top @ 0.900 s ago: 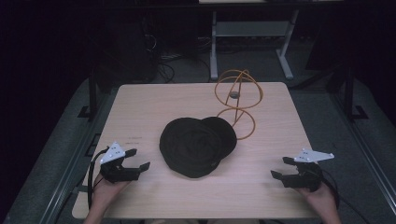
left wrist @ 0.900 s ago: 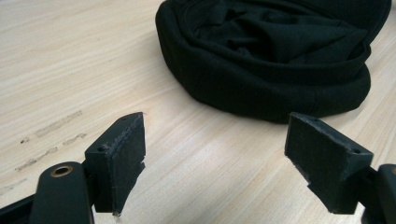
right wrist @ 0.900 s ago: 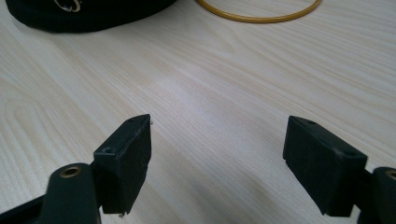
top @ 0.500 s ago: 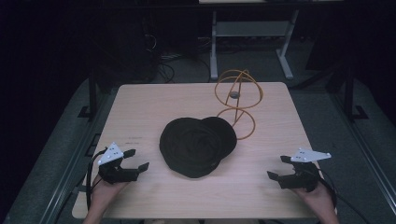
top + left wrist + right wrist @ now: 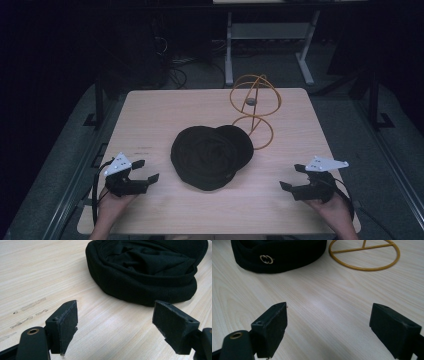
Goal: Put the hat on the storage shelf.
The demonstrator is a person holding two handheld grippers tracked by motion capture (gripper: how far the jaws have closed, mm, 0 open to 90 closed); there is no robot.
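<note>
Black cap (image 5: pixel 211 156): upside down at table (image 5: pixel 165 107) centre, opening up, brim toward gold wire hat stand (image 5: pixel 254 111) just behind, gilt logo facing near-right edge. Left gripper (image 5: pixel 144 172) and right gripper (image 5: pixel 291 179): released, jaws spread, empty, flanking cap, well apart from it. Judged stage: pre-grasp. Next move likely: close in, pinch rim at both sides, lift toward stand.

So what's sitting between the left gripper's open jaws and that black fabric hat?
Nothing: in the left gripper view, bare light wood table runs from the left gripper to the black fabric hat.
</note>
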